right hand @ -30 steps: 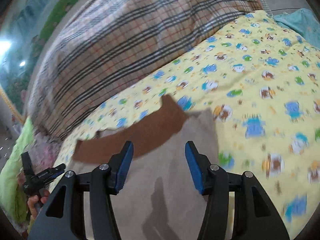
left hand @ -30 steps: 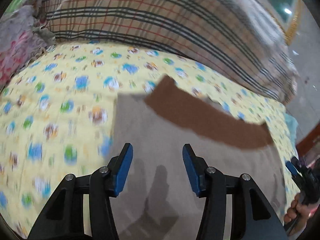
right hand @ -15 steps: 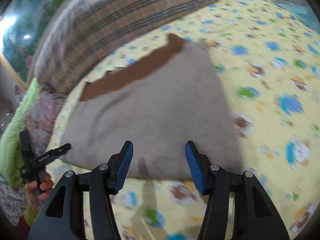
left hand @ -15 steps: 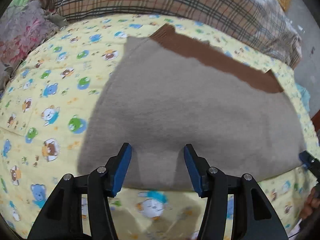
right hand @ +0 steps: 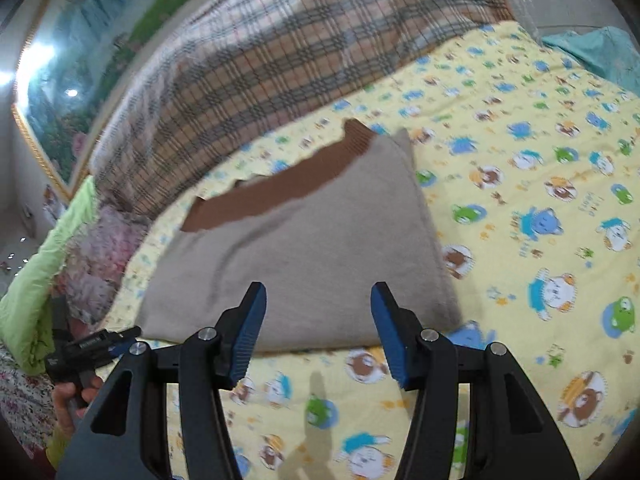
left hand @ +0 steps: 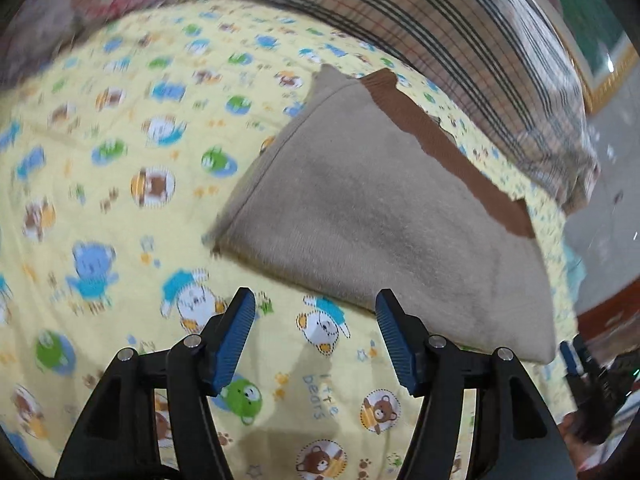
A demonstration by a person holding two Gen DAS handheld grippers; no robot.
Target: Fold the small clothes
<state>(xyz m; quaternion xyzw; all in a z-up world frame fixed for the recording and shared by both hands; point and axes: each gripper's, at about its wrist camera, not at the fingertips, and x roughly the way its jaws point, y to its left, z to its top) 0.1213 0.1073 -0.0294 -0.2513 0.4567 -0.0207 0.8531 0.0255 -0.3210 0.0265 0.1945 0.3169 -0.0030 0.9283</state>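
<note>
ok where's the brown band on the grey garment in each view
Left wrist view: the brown band runs diagonally along the grey garment's far edge, upper right of centre.
Right wrist view: the brown band lies on the garment's far edge, just left of centre, rising to the right.
Shared landmark: the plaid blanket right behind the band.

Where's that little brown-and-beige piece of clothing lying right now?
The beige garment lies flat on the yellow bear-print sheet, just beyond both open grippers in each wrist view, its brown band toward the plaid blanket.
</note>
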